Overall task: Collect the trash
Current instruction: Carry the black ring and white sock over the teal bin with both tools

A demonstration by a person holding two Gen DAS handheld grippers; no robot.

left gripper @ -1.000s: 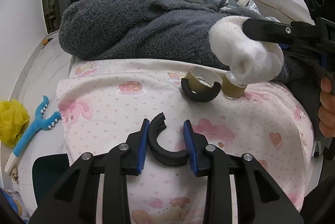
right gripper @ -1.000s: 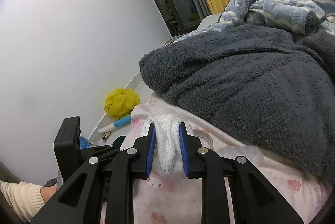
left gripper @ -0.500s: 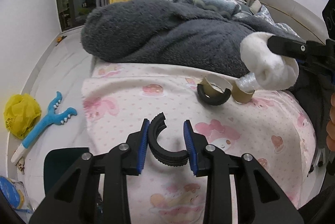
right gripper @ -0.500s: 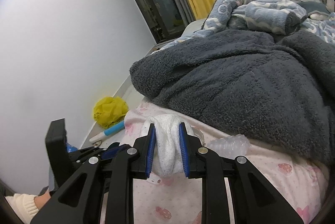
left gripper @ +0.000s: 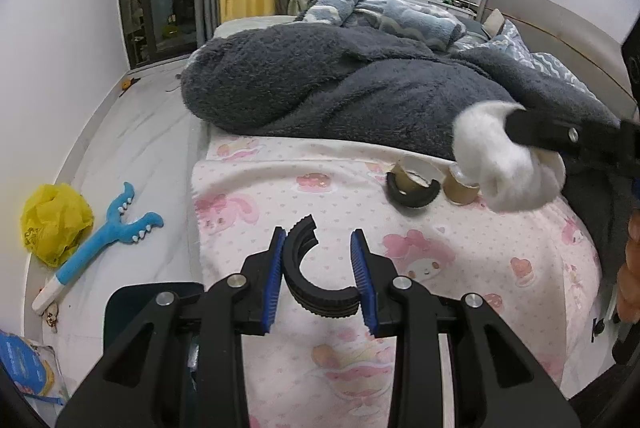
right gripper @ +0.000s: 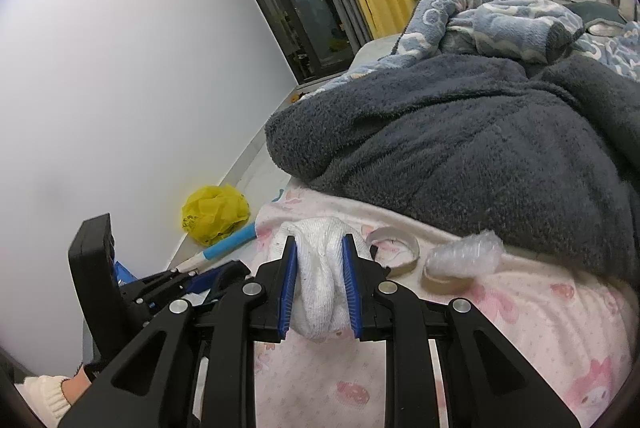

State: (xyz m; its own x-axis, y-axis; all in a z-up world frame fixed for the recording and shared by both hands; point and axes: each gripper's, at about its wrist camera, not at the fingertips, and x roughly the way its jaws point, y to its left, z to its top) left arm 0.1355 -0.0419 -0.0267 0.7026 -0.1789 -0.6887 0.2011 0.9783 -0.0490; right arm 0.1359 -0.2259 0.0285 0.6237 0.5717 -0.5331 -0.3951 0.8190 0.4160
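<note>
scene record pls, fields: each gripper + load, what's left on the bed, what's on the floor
left gripper: shut on black curved piece
right gripper: shut on white sock
on pink sheet: two tape cores, another black curved piece, bubble wrap
behind them: grey blanket
floor: yellow bag, blue toy

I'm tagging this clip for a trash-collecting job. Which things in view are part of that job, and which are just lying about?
Part of the job:
- black curved piece, in the left hand-held gripper
- white wad, in the right hand-held gripper
- two cardboard tape cores on the pink sheet
- second black curved piece

Lying about:
- grey blanket
- blue toy
- yellow bag
</note>
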